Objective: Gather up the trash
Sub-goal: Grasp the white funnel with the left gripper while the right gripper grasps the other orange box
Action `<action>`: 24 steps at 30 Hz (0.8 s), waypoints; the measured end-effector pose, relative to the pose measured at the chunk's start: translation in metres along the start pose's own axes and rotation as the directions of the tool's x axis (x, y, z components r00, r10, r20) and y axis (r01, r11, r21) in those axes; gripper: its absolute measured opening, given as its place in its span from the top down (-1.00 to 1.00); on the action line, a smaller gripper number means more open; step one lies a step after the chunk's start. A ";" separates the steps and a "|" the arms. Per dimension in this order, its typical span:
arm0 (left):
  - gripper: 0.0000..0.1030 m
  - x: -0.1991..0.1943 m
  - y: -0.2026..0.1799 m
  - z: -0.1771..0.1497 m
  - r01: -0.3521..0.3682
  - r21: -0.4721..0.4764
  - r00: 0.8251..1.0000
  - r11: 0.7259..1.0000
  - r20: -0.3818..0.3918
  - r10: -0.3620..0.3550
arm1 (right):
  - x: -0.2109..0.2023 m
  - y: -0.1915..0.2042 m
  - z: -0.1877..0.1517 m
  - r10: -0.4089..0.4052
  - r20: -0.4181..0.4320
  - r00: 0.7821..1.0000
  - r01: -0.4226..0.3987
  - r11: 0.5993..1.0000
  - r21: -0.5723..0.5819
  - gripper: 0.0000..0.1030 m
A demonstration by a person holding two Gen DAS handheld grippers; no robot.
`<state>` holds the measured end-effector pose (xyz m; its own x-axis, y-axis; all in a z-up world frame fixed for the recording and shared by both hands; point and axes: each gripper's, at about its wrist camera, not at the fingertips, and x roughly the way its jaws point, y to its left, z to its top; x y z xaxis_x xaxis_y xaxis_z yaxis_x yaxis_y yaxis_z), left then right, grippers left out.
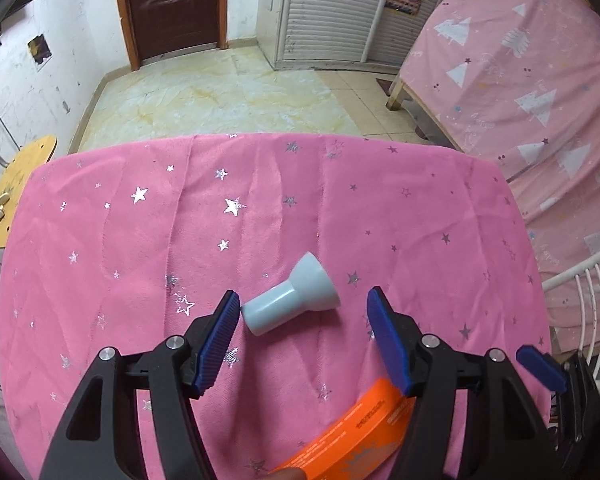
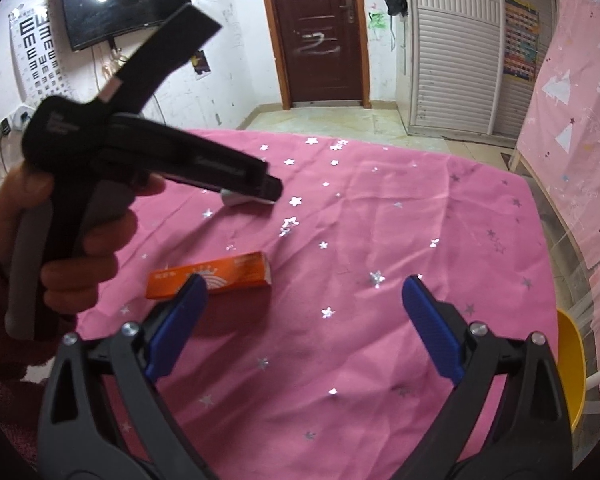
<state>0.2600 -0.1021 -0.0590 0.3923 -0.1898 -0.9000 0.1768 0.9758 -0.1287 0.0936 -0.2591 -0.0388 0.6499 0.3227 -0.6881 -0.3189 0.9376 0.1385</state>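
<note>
Left gripper (image 1: 302, 312) fingers spread wide, empty, straddling the grey plastic piece (image 1: 292, 299) lying on its side on the table (image 1: 100, 240). Best to close across its narrow neck. Right gripper (image 2: 304, 304) also wide open, empty; orange box (image 2: 236, 272) just beside its left finger. Nothing blocks either pick.

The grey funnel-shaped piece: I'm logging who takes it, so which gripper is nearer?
Left. The left gripper is open around the grey piece; the right gripper hangs back, beyond the orange box.
</note>
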 end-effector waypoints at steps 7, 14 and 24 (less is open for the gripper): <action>-0.14 0.013 -0.002 0.002 -0.018 -0.030 0.999 0.999 -0.028 0.017 | 0.005 0.013 0.003 0.074 -0.006 0.997 -0.074 0.996 -0.041 -0.83; 0.15 0.012 -0.003 0.003 -0.018 -0.004 1.000 1.000 -0.017 0.018 | 0.014 0.027 0.005 0.112 -0.037 0.993 -0.115 0.991 -0.070 -0.88; 0.15 -0.002 0.014 0.004 0.022 -0.014 1.000 1.000 0.020 -0.021 | 0.028 0.039 0.010 0.123 -0.083 0.989 -0.130 0.988 -0.088 -0.88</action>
<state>0.2653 -0.0882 -0.0576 0.4066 -0.2127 -0.8885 0.1724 0.9729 -0.1541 0.1056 -0.2119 -0.0454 0.5463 0.4238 -0.7224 -0.4601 0.8726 0.1640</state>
